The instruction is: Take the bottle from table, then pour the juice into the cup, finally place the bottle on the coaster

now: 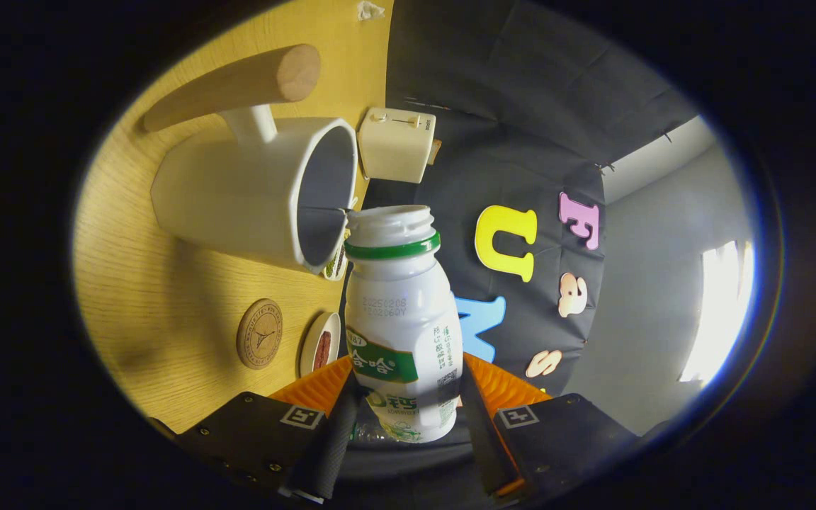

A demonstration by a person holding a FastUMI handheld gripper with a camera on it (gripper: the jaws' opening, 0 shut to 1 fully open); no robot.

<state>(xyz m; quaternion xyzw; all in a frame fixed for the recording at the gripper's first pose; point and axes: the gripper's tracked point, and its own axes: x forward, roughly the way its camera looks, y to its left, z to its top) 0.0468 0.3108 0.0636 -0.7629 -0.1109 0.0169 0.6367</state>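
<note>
Gripper clamped on small white plastic bottle with green neck ring and green label, both fingers pressed on lower body, centre bottom of frame. Cap off, open mouth pointing toward rim of big white cup with long round wooden handle in upper left. Whole view rolled: light wood bench running down left side, so bottle looks tipped well over, mid-pour by my read. No juice stream visible; cup inside looks grey, fill level unreadable.

Round brown cork-like coaster on bench, lower left, below cup, apart from it. Small white round dish with dark red centre just right of coaster, partly behind bottle. Cream boxy toaster-like unit top centre, past cup.

Risks:
- Bottle mouth sits at cup rim edge, not clearly over opening; slight offset means juice down outer wall onto bench.
- Grip low on smooth body; more tilt could let bottle twist or slip in fingers.
- Neck knocking rim could shove cup.
- Dish close to coaster; sloppy placement lands bottle on wrong disc.
</note>
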